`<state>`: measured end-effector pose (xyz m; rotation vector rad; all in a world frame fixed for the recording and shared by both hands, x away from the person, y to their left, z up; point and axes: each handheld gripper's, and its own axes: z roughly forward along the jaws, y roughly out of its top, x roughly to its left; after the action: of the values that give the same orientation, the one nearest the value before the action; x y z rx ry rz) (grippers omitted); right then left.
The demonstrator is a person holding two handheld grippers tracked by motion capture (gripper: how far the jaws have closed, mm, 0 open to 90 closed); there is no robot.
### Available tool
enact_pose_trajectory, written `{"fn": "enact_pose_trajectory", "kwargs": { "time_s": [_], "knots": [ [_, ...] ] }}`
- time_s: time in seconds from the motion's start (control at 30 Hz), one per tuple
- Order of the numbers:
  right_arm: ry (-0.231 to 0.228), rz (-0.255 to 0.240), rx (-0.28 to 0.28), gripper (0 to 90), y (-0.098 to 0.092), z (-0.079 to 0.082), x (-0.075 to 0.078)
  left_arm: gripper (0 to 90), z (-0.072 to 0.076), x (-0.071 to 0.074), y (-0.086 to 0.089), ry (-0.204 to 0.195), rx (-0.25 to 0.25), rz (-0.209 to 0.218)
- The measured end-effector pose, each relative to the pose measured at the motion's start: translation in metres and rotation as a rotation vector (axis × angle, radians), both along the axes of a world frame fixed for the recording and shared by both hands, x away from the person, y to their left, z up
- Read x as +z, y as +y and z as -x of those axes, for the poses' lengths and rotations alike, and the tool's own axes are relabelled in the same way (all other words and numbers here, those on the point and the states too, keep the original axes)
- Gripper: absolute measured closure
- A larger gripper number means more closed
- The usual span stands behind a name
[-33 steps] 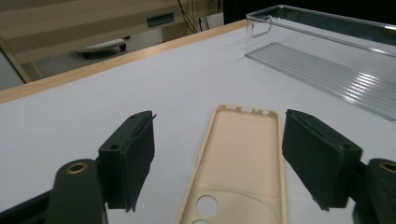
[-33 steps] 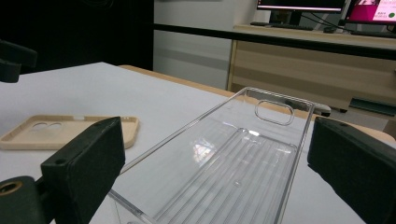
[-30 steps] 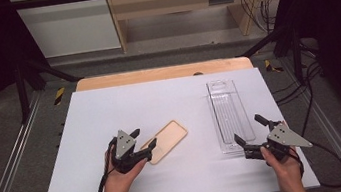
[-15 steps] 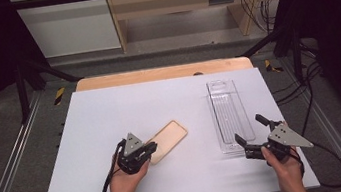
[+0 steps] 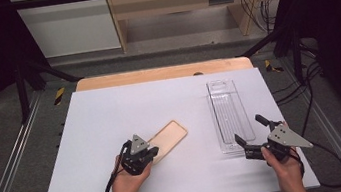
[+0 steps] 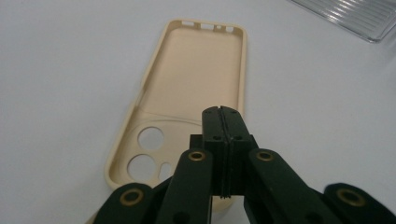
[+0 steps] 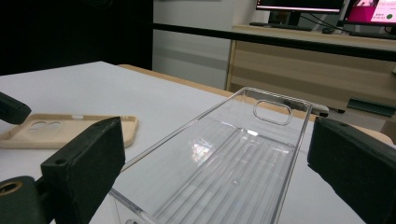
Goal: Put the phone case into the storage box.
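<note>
1. Beige rubbery phone case (image 5: 168,138) lies flat, inside up, left of centre on white table (image 5: 110,109).
2. Left gripper (image 5: 152,152) has just clamped the case's near rim.
3. Right gripper (image 5: 248,130) gapes around the near end of clear ribbed plastic tray (image 5: 229,113), pads not pressing.

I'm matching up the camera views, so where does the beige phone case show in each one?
High view: beige phone case, left of centre, at the left gripper.
Left gripper view: centre, running up from the shut gripper.
Right gripper view: far left, flat on the table.
Shared landmark: clear plastic tray.
</note>
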<state>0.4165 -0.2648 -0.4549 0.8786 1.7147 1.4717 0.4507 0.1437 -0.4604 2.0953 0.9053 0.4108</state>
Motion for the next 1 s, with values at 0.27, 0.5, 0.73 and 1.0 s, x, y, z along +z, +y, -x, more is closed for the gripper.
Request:
{"fn": "enact_pose_trajectory", "kwargs": {
  "time_s": [0.27,0.5,0.73,1.0],
  "knots": [
    [-0.002,-0.008,0.001,4.6,-0.001,0.001,0.001,90.0,-0.002,-0.004,-0.003,0.033,-0.002,-0.039],
    [-0.002,0.0,-0.002,4.6,-0.001,0.001,0.0,90.0,-0.004,-0.009,-0.002,0.056,0.0,-0.064],
    [-0.002,0.005,0.002,4.5,-0.001,0.001,0.0,90.0,-0.005,-0.012,-0.003,0.08,-0.009,-0.094],
    [-0.002,0.005,0.0,4.6,-0.001,0.002,0.0,90.0,-0.005,-0.015,-0.003,0.094,-0.013,-0.098]
  ]
}}
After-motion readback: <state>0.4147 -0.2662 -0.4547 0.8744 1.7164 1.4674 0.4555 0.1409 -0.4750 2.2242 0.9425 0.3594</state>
